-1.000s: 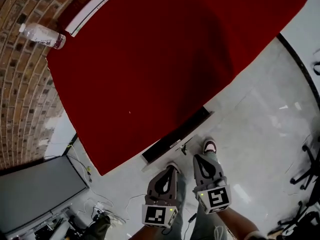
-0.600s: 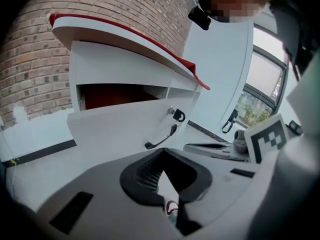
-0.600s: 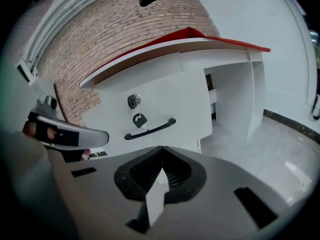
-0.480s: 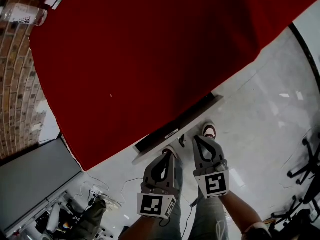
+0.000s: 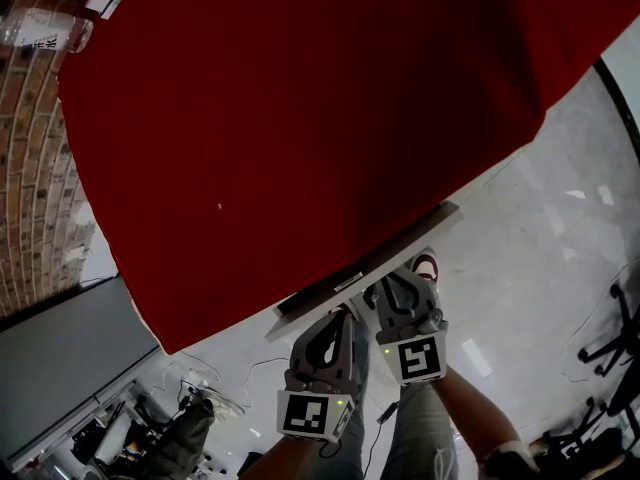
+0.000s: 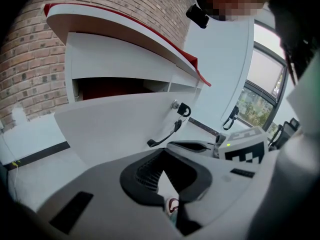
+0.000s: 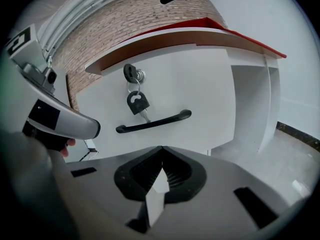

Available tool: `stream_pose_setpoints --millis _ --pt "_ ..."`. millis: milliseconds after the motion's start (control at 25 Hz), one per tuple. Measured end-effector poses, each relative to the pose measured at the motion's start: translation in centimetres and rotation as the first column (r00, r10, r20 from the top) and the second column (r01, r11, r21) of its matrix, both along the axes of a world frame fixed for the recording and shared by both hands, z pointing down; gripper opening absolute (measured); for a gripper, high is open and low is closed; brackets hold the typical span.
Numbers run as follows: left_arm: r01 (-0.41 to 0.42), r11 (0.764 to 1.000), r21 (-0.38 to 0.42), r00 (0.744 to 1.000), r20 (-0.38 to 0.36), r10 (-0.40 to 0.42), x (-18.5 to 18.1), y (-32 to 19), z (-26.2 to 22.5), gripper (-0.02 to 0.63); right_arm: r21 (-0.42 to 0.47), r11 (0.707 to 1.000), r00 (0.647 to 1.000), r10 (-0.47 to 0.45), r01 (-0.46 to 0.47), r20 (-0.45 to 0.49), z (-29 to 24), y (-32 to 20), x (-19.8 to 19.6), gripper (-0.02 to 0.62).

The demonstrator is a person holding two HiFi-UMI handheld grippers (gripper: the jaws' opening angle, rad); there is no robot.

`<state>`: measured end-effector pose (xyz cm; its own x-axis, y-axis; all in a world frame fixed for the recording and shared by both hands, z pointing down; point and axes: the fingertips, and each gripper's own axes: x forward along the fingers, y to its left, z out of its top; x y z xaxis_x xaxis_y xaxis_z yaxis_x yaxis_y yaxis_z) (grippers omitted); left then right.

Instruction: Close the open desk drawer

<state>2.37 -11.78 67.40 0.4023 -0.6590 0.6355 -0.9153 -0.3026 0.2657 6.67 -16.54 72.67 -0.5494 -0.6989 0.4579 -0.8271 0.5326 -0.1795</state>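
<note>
The white drawer (image 5: pixel 372 266) sticks out a little from under the red desk top (image 5: pixel 300 118). Its front (image 7: pixel 200 79) carries a black bar handle (image 7: pixel 155 121) and a key (image 7: pixel 135 101) hanging in the lock. My right gripper (image 5: pixel 383 286) is shut, its tips at the drawer front just below the handle, close in front in the right gripper view (image 7: pixel 162 148). My left gripper (image 5: pixel 338 320) is also shut and empty, a little back and to the left. The left gripper view shows the drawer front (image 6: pixel 115 129) at an angle, with the handle (image 6: pixel 164 136).
A plastic bottle (image 5: pixel 45 30) lies at the desk's far left corner by the brick wall (image 5: pixel 30 168). A grey panel (image 5: pixel 70 368) and cables are on the floor at left. A chair base (image 5: pixel 615 348) stands at right. The person's shoe (image 5: pixel 426 266) is under the drawer.
My right gripper has moved forward up to the drawer front. The left gripper has stayed back. Less of the drawer's dark inside shows than a second ago.
</note>
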Motion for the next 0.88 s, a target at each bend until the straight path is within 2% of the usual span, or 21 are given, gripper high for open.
stream_pose_setpoints --millis 280,720,880 --pt "0.009 1.000 0.001 1.000 -0.005 -0.009 -0.3 0.1 -0.1 -0.002 0.064 0.997 0.999 -0.046 0.047 -0.023 0.0 -1.1 -1.1 -0.002" --pt "0.033 0.999 0.007 0.999 -0.013 -0.033 -0.9 0.0 -0.4 -0.002 0.072 0.994 0.995 -0.076 0.081 -0.065 0.0 -1.1 -1.1 -0.002" --pt "0.033 0.999 0.017 0.999 -0.012 -0.032 -1.3 -0.3 -0.6 -0.002 0.047 0.996 0.995 -0.075 0.079 -0.067 0.2 -1.9 -1.5 -0.002"
